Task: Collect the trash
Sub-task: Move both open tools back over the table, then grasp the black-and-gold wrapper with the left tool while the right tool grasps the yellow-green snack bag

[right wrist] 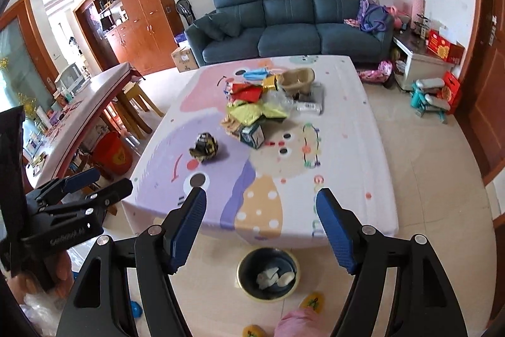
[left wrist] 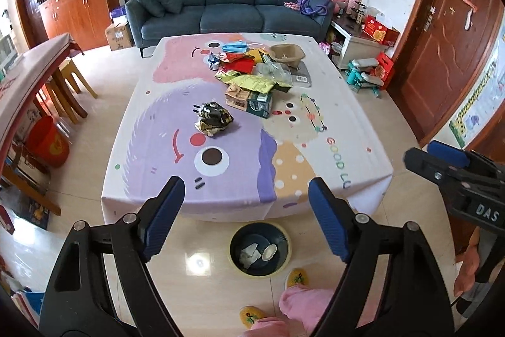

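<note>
A heap of trash (left wrist: 252, 78) (right wrist: 268, 109), made of wrappers, small cartons and a brown pulp bowl (left wrist: 288, 53), lies on the far half of a low table (left wrist: 347, 128) (right wrist: 353, 166) with a cartoon cloth. A crumpled dark wrapper (left wrist: 213, 118) (right wrist: 205, 146) sits apart, nearer to me. On the floor by the table's near edge stands a dark bin (left wrist: 260, 249) (right wrist: 267, 273) with a few white scraps inside. My left gripper (left wrist: 246, 210) and right gripper (right wrist: 261, 221) hang high above the near edge and the bin, both open with nothing between the blue pads.
A blue sofa (left wrist: 227, 2) stands behind the table. A long wooden table with stools (left wrist: 38, 84) and a red bucket (left wrist: 49, 141) are at the left. Boxes and toys (left wrist: 369, 71) lie at the right by a wooden door. The person's pink-trousered legs and yellow slippers (left wrist: 296, 277) are below.
</note>
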Motion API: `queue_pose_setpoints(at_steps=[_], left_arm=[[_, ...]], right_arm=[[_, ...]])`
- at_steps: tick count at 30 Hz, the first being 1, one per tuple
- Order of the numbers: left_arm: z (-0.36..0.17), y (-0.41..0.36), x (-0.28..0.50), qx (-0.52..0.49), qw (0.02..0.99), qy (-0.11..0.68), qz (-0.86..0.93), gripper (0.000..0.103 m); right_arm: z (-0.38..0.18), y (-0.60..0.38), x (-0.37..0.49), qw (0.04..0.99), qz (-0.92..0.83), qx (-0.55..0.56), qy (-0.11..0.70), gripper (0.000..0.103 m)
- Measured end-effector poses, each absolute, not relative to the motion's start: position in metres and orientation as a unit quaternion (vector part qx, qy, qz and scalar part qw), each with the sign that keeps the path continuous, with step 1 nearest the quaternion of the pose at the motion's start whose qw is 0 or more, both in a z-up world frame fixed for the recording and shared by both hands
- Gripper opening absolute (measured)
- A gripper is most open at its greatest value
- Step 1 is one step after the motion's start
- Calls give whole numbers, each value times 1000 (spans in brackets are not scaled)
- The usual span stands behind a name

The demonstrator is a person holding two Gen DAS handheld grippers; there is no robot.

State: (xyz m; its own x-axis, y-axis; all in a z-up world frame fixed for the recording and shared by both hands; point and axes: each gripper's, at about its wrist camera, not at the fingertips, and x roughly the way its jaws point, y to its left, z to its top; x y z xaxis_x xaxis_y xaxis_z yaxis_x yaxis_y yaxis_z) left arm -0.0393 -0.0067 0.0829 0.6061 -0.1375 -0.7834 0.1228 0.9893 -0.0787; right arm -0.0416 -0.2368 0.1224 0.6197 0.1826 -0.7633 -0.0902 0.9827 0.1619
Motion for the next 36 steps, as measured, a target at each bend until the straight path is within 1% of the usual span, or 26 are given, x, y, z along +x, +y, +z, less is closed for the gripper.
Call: queue_pose_setpoints(at_steps=[7, 11, 17, 22, 28, 36], left_arm=[[84, 0, 14, -20, 900, 432, -44, 79], [67, 8, 58, -40, 889, 455, -26, 79], [21, 21, 135, -91, 862, 498, 11, 79], [-32, 25, 196, -134, 825, 546, 56, 79], [-84, 30, 242, -174, 793, 575, 104, 79], [-125, 31, 268, -186, 767, 599, 138, 79]], right_arm=[[114, -250, 37, 892, 100, 61, 437, 73], [96, -258, 93, 880, 119, 56, 456, 73], [58, -269, 187, 850, 160, 51, 499, 73], [16, -264, 250, 824, 199, 34, 529, 73], [-39, -266, 307, 778, 228, 91, 578, 73], [-110, -278, 363, 711, 227, 180, 641, 73]])
